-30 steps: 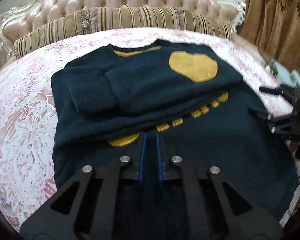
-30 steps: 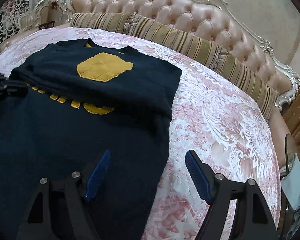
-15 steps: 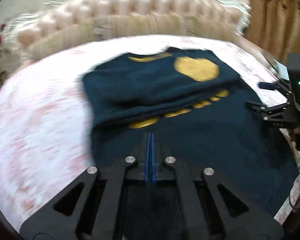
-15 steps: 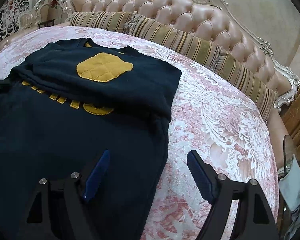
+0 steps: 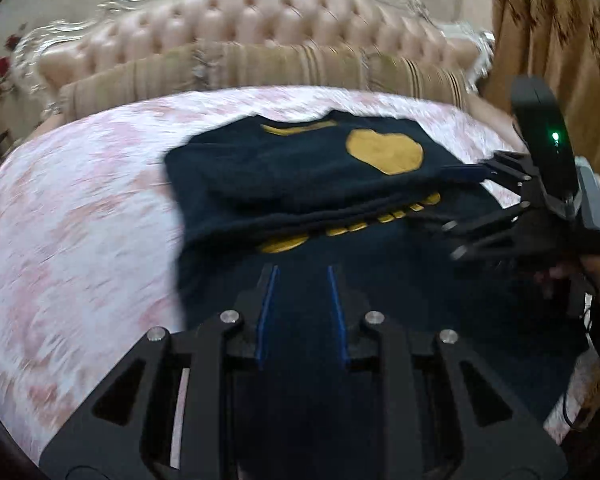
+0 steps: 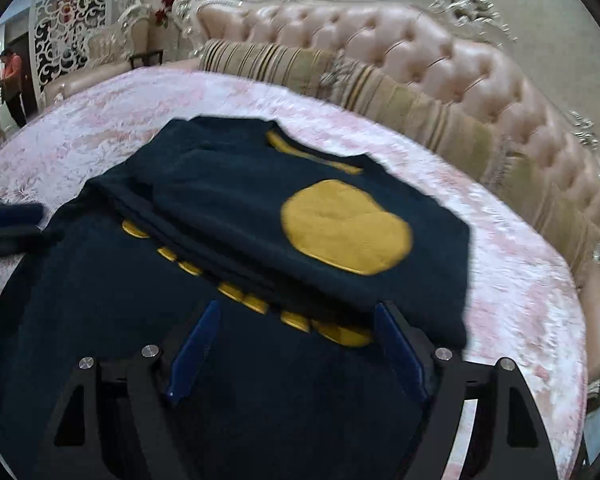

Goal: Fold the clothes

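Observation:
A navy sweater with a yellow patch lies flat on the bed, its upper part folded across with yellow lettering showing under the fold. My left gripper hovers over the lower left part, jaws opening, a narrow gap between the blue pads and no cloth pinched. In the right wrist view, the sweater fills the middle and its patch sits at the right. My right gripper stands wide open above the fold line with nothing between its fingers. The right gripper also shows in the left wrist view, held by a hand.
A pink and white floral cover spreads around the sweater. Striped bolsters and a tufted pink headboard close off the far side. A brown curtain hangs at the right. A person stands far off by a doorway.
My left gripper's pads went from pressed together to slightly parted, and its view swung left. My right gripper moved left from the sweater's right edge to over its middle.

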Tool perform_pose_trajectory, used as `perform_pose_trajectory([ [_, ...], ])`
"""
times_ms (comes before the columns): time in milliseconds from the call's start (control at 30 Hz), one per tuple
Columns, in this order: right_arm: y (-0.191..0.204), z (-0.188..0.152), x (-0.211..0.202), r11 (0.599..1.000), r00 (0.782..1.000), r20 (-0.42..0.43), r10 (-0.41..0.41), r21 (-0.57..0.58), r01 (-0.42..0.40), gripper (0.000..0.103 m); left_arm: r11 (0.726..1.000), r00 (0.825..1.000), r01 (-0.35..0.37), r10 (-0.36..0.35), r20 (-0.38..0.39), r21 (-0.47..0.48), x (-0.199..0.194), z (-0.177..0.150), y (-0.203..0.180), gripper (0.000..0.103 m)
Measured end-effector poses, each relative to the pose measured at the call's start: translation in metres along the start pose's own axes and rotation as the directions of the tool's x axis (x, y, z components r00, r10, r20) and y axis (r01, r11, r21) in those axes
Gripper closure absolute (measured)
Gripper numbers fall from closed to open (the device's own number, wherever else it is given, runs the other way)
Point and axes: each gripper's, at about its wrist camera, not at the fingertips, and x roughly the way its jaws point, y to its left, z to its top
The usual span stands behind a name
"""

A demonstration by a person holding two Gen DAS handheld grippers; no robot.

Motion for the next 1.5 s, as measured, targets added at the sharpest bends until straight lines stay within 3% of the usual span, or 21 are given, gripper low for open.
perform_pose_trajectory([
  [100,0.004,-0.005,0.009,0.999,0.999,-0.029,-0.035,-0.028,0.034,0.023,1.000,0.999,-0.010,0.011,-0.039,0.029,0.021,0.011,-0.008,0.075],
  [300,-0.016,-0.036,-0.010,0.999,0.999,-0.043,-0.022,0.028,0.023,0.023,1.000,0.997,0.003,-0.001,-0.073,0.030,0.040,0.018,-0.010,0.076],
  [533,-0.027,-0.066,-0.029,0.996,0.999,-0.043,-0.004,0.084,0.008,0.023,0.999,0.995,-0.014,0.017,-0.094,0.032,0.053,0.022,-0.016,0.098],
  [800,-0.028,-0.077,-0.041,0.994,0.999,-0.052,-0.003,0.113,0.009,0.022,0.999,0.996,-0.042,0.039,-0.082,-0.029,0.016,0.001,-0.004,0.102],
  [900,-0.030,-0.083,-0.045,0.993,0.998,-0.057,-0.003,0.121,0.010,0.022,0.989,0.993,-0.114,0.110,-0.043,-0.099,-0.030,-0.024,0.019,0.102],
  [1000,-0.033,-0.093,-0.051,0.991,0.998,-0.060,-0.003,0.131,0.011,0.022,0.945,0.968,-0.247,0.250,-0.013,-0.214,-0.084,-0.058,0.059,0.102],
  [1100,-0.036,-0.104,-0.058,0.988,0.998,-0.060,0.007,0.156,0.003,0.022,0.873,0.918,-0.388,0.393,-0.046,-0.294,-0.123,-0.092,0.096,0.102],
  [1167,-0.034,-0.111,-0.064,0.989,0.998,-0.063,-0.007,0.146,0.017,0.022,0.819,0.876,-0.476,0.474,-0.090,-0.321,-0.138,-0.112,0.111,0.098],
  [1200,-0.034,-0.115,-0.068,0.989,0.998,-0.067,-0.009,0.147,0.019,0.022,0.817,0.879,-0.469,0.467,-0.092,-0.336,-0.141,-0.119,0.112,0.095],
  [1233,-0.034,-0.119,-0.072,0.989,0.997,-0.071,-0.010,0.149,0.021,0.022,0.821,0.889,-0.449,0.449,-0.088,-0.351,-0.144,-0.127,0.110,0.083],
  [1267,-0.033,-0.123,-0.075,0.988,0.997,-0.076,-0.011,0.151,0.022,0.022,0.826,0.899,-0.429,0.430,-0.084,-0.367,-0.147,-0.134,0.109,0.064],
  [1333,-0.035,-0.131,-0.084,0.986,0.997,-0.077,-0.019,0.163,0.032,0.022,0.865,0.950,-0.281,0.312,0.009,-0.416,-0.155,-0.144,0.092,0.045],
  [1400,-0.037,-0.141,-0.098,0.982,0.998,-0.061,-0.035,0.184,0.046,0.022,0.911,0.983,-0.126,0.168,0.073,-0.392,-0.153,-0.147,0.064,0.045],
  [1433,-0.038,-0.145,-0.106,0.980,0.998,-0.048,-0.042,0.193,0.050,0.022,0.932,0.991,-0.067,0.104,0.085,-0.357,-0.149,-0.147,0.046,0.045],
  [1500,-0.038,-0.153,-0.120,0.977,0.998,-0.030,-0.047,0.205,0.052,0.022,0.951,0.996,-0.018,0.042,0.073,-0.309,-0.139,-0.146,0.024,0.046],
])
